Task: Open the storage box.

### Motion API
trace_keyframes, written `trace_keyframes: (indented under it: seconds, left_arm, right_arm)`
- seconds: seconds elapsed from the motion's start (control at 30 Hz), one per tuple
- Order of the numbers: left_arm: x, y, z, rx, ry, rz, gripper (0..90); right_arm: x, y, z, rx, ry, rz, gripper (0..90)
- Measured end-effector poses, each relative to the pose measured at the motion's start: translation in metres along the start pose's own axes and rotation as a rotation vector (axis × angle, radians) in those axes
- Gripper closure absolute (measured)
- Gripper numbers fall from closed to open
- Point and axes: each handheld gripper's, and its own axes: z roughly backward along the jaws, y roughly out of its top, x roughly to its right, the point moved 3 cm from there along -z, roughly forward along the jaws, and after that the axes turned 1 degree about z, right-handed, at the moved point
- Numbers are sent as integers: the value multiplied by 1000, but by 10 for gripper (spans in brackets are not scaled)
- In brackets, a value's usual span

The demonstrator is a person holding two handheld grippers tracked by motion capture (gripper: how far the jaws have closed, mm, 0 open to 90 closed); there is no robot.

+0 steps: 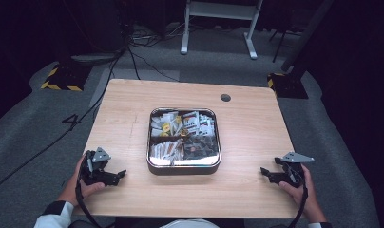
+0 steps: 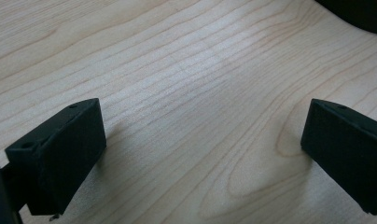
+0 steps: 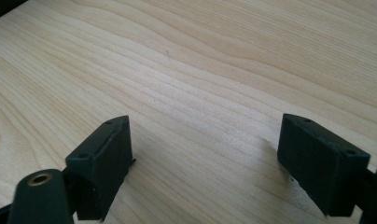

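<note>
A square metal tin (image 1: 184, 167) sits at the middle of the wooden table (image 1: 123, 118); dividers split it into compartments packed with several small packets (image 1: 180, 124). My left gripper (image 1: 120, 175) rests on the table near the front left, held in a hand, pointing right toward the tin. In the left gripper view its jaws stand wide apart over bare wood, so the left gripper (image 2: 203, 135) is open. My right gripper (image 1: 265, 172) rests at the front right, pointing left. The right gripper (image 3: 205, 154) is open too, with only wood grain between its jaws.
A round cable hole (image 1: 225, 98) lies near the table's far edge. Grey carpet with cables (image 1: 133, 52) surrounds the table, and a white stand (image 1: 218, 23) is beyond it. The tin's dark edge (image 2: 359, 14) shows at the top right of the left gripper view.
</note>
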Motion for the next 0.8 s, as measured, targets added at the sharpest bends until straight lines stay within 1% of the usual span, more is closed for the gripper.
trace_keyframes:
  seconds: [0.07, 0.17, 0.53, 0.63, 0.73, 0.8]
  left_arm:
    - [0, 0, 0, 1, -4, -4, 1]
    - [-2, 0, 1, -2, -15, -20, 2]
    - [-3, -1, 1, 0, -17, -20, 2]
    - [-2, -1, 1, -2, -15, -16, 2]
    - [-3, 0, 0, 0, -12, -17, 1]
    - [-3, 0, 0, -1, -13, -17, 0]
  right_arm:
    - [0, 0, 0, 0, 0, 0, 176]
    - [1, 0, 0, 0, 8, 10, 174]
    - [2, 1, -1, -5, 7, 15, 151]
    - [1, 2, -2, -5, 3, 7, 148]
    - [1, 3, -3, -17, 0, 3, 156]
    - [2, 5, -3, -21, 17, 8, 165]
